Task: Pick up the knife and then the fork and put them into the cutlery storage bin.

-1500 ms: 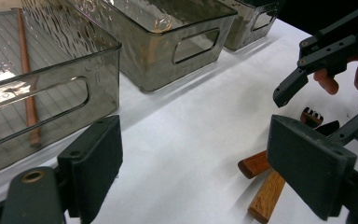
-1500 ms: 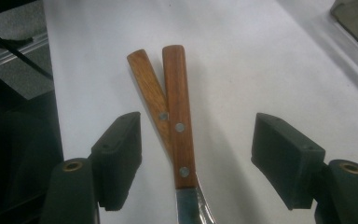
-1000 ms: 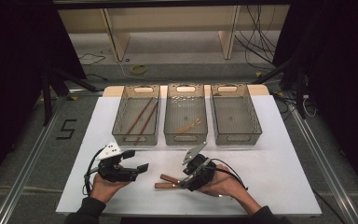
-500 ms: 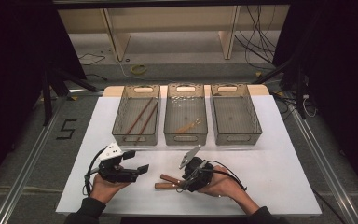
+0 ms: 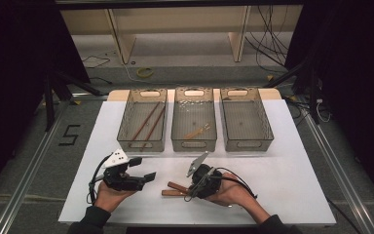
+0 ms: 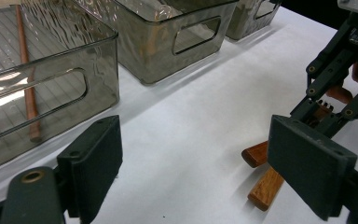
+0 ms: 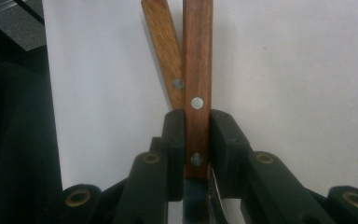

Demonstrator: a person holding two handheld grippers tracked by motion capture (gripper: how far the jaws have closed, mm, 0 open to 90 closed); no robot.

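item: two wooden-handled, riveted table knives, lying crossed on the white table cover near the front edge, well apart from the bins.

right gripper: jaws have just been closing and now clamp the sides of one brown handle near its rivets; the second handle lies touching it, slanting off to one side.

left gripper: jaws wide apart, nothing between them, held just beside the handle ends.

three smoked clear plastic bins with cut-out handles, in a row at the far side: left bin holds two long brown sticks; middle bin holds small pale pieces, too blurred to tell; right bin appears bare.

risks, as judged: the grip sits on narrow, smooth wood, so the knife may pivot or slip on lifting; the touching second handle may be dragged or flicked along; the blade, hidden under the gripper, could catch the cover.
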